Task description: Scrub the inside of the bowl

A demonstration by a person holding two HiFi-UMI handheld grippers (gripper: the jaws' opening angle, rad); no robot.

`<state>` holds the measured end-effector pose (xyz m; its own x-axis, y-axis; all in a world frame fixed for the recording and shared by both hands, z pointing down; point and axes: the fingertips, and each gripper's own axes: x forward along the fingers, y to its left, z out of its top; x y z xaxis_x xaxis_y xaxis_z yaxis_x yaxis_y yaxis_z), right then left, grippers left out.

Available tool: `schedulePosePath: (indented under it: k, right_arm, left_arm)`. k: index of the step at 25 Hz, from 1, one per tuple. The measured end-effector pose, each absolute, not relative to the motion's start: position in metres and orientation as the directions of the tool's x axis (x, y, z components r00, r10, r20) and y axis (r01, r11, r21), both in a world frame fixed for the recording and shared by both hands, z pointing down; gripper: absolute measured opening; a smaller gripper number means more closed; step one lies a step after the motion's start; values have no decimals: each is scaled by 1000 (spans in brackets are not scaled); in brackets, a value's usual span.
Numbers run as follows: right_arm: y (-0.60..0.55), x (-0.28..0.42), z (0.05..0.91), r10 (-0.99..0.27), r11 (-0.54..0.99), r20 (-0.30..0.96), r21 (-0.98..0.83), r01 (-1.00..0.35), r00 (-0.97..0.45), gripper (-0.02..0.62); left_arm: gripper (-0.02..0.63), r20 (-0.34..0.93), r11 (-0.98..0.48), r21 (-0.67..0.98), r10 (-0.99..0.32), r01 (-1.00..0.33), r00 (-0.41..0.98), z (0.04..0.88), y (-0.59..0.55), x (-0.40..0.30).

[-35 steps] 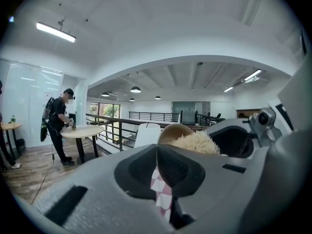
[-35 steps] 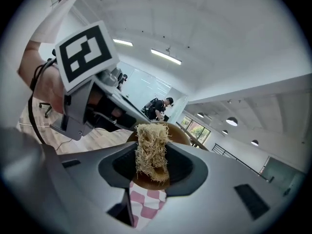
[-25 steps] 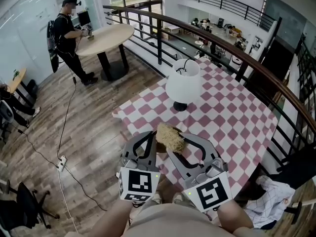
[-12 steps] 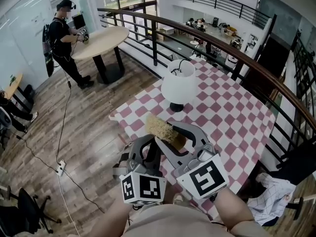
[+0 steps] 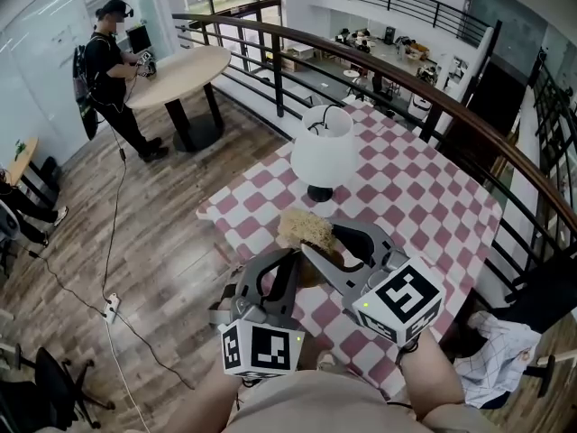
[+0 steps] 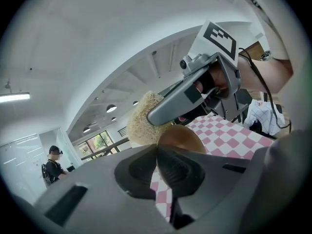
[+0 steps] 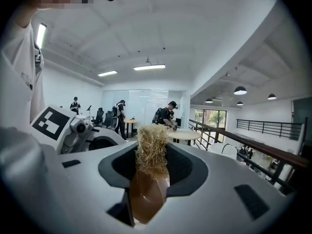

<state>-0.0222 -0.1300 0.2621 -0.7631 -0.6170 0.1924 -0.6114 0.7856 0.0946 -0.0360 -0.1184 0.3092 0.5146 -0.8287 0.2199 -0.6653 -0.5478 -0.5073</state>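
**Bowl Pinched by the Rim, Scrubber Hard Against It**

Held the brown bowl (image 6: 181, 139) up in the air, close in front of the body and near the front edge of the checked table (image 5: 424, 206), not resting on it. Pinched its thin rim in the left gripper (image 6: 157, 152), jaws all but together on that edge and on nothing else. Gripped a straw-coloured fibre scrubber (image 7: 152, 147) in the right gripper (image 7: 152, 172), jaws closed on its lower part, the tuft standing out past the tips. Had the scrubber right against the bowl; could not tell from any view whether inside it or across the rim. Could not tell either whether the brown shape low between the right jaws belonged to the scrubber or to the bowl.

Judged the likeliest trouble to lie in that slim hold: under hard pressure from the scrubber, a twist of the bowl about the pinch, or a slide out of it and a fall to the wooden floor (image 5: 153, 242). Saw a second risk in the crowding of the two grippers, a knock of jaw on jaw being enough to jar the rim loose. Reckoned also on fibres working out of the right jaws under sideways rubbing.
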Motion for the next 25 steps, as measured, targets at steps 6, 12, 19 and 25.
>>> schedulePosePath:
  k: [6, 12, 19, 25]
  right_arm:
    - [-141, 11, 263, -672, 738, 169, 67, -672, -721, 147]
    - [-147, 35, 282, -703, 705, 212, 77, -705, -679, 147]
    - [-145, 43, 315, -704, 690, 290, 63, -721, -648, 147]
    - [-125, 13, 343, -639, 740, 347, 32, -672, -686, 147]
  left_arm:
    - [20, 188, -553, -425, -828, -717, 528, 308, -124, -46]
    - [20, 105, -529, -320, -844, -785, 526, 286, -134, -58]
    - [20, 21, -480, -114, -877, -870, 480, 272, -145, -82]
    - [20, -46, -454, -13, -890, -891, 454, 262, -150, -93]
